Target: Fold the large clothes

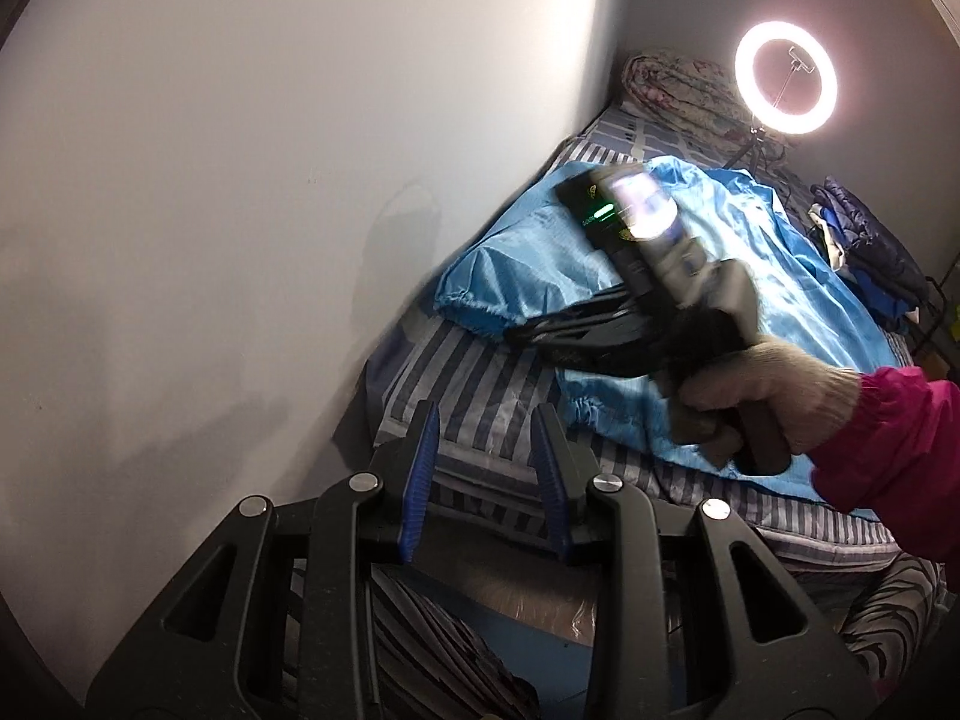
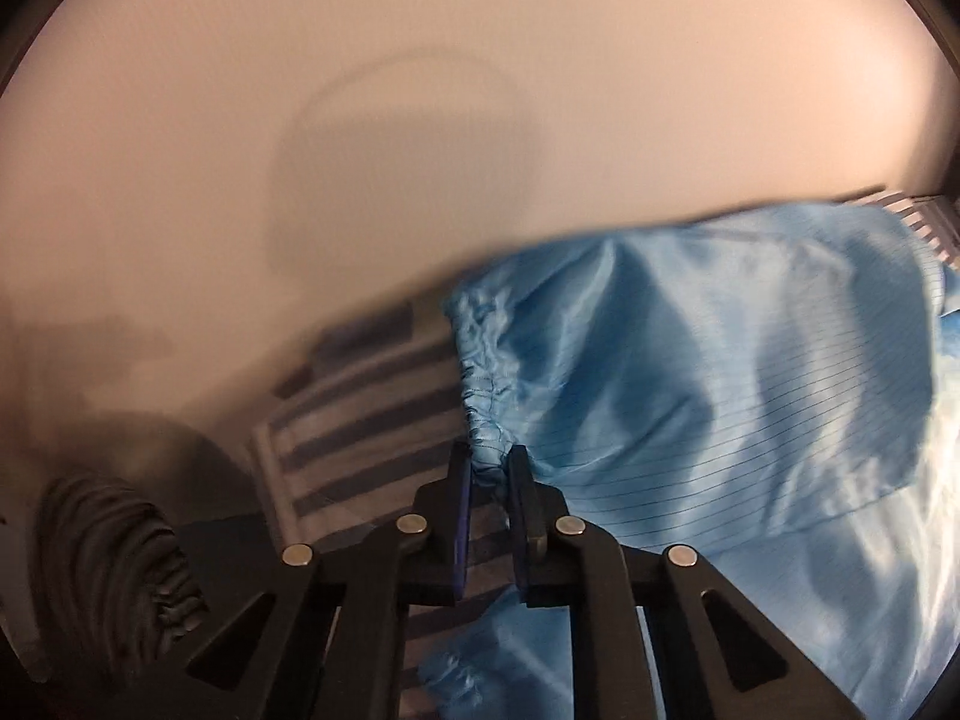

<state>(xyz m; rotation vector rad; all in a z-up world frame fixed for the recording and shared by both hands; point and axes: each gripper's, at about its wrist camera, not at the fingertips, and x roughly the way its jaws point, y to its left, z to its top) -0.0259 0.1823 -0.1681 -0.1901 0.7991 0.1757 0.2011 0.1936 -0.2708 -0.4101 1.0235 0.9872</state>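
A shiny light-blue garment [image 1: 720, 252] lies spread across the striped bed; in the right wrist view the garment [image 2: 720, 360] fills the right half. My right gripper [image 2: 489, 456] is shut on the lower end of one gathered elastic cuff [image 2: 480, 372]. From the left wrist view the right gripper [image 1: 522, 333] sits at that cuff, held by a gloved hand [image 1: 768, 384] with a pink sleeve [image 1: 888, 444]. A second cuff [image 1: 585, 414] lies nearer. My left gripper [image 1: 483, 414] hangs open over the bed's near edge, apart from the garment, with nothing between its fingers.
The striped bed sheet [image 1: 468, 372] runs along a white wall [image 1: 240, 180] on the left. A lit ring light [image 1: 785, 78] and a folded quilt [image 1: 672, 84] stand at the far end. Dark blue clothes [image 1: 864, 240] are piled at the right. Zebra-patterned fabric [image 1: 432, 648] hangs below the bed edge.
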